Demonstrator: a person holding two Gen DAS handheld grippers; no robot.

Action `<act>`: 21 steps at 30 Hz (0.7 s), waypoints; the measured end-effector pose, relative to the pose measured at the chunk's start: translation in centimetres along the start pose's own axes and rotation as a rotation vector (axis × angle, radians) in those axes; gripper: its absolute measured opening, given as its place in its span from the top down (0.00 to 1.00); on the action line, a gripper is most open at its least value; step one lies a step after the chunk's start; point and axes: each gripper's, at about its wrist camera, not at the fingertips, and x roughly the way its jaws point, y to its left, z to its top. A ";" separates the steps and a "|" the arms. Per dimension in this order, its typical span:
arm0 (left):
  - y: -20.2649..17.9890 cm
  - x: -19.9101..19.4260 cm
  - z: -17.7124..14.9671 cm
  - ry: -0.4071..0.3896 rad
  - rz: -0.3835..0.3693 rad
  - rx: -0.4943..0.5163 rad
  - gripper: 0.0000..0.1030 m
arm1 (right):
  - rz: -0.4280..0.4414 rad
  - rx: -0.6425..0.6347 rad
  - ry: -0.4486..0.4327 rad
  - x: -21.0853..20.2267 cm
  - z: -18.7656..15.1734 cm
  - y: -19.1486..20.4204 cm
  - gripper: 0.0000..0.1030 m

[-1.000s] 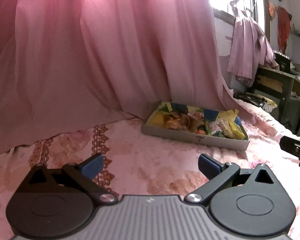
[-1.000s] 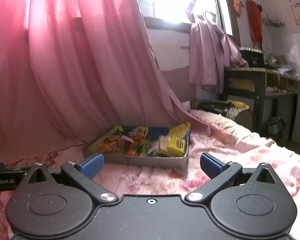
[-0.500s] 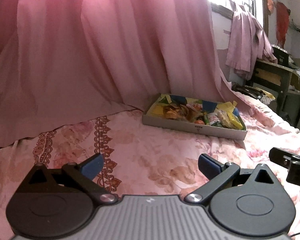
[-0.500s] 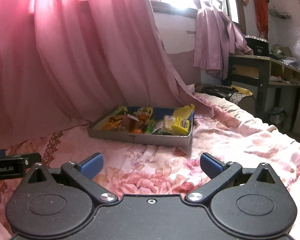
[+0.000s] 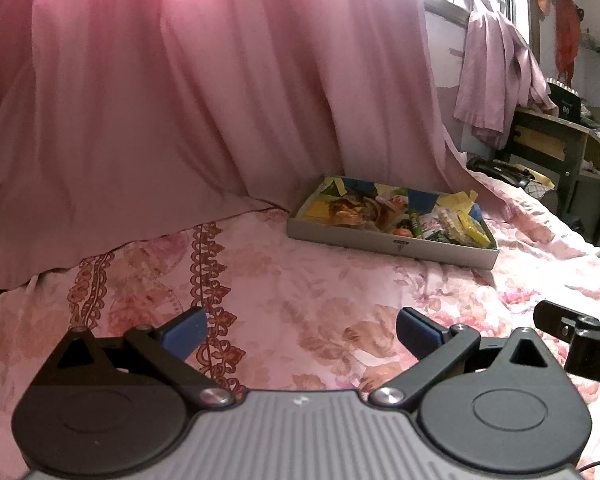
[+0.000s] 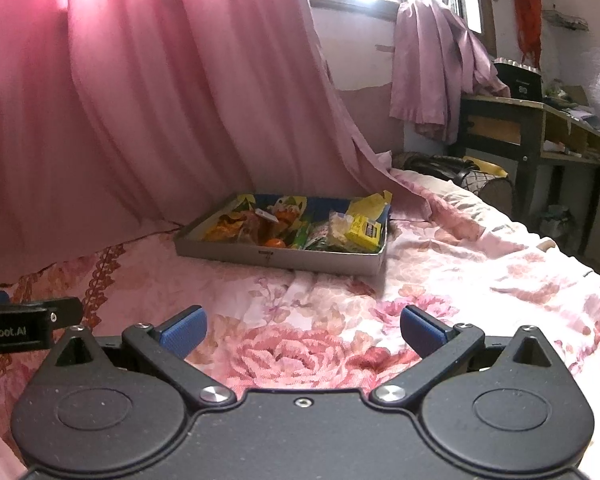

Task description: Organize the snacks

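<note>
Bedding in a pink floral print covers the bed [image 6: 440, 264], and a long pink curtain [image 5: 180, 100] hangs behind it, its hem spilling onto the cover. A lilac cloth [image 6: 432, 64] is draped by the bright window, and a dark wooden desk [image 6: 528, 128] stands against the far wall. The grey cardboard box [image 5: 396, 245] lies flat on the bed close to the curtain, holding the snacks [image 6: 300, 232]: orange and green packets and a yellow packet [image 6: 364, 232] at its right end.

The left tool [image 5: 300, 334] hovers low over the bed, levelled toward the box and well short of it, blue pads spread wide with nothing between them. The right tool [image 6: 302, 330] sits beside it at a like height, also released and empty, facing the box's long side. Each tool's edge shows in the other's view.
</note>
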 end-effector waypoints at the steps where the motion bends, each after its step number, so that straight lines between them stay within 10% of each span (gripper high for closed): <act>1: 0.0 0.0 0.0 0.001 0.001 0.000 0.00 | 0.001 -0.004 0.001 0.0 0.0 0.1 0.01; 21: 0.0 0.3 -0.1 0.025 0.011 0.000 0.00 | 0.003 -0.005 0.024 0.3 -0.2 0.2 0.01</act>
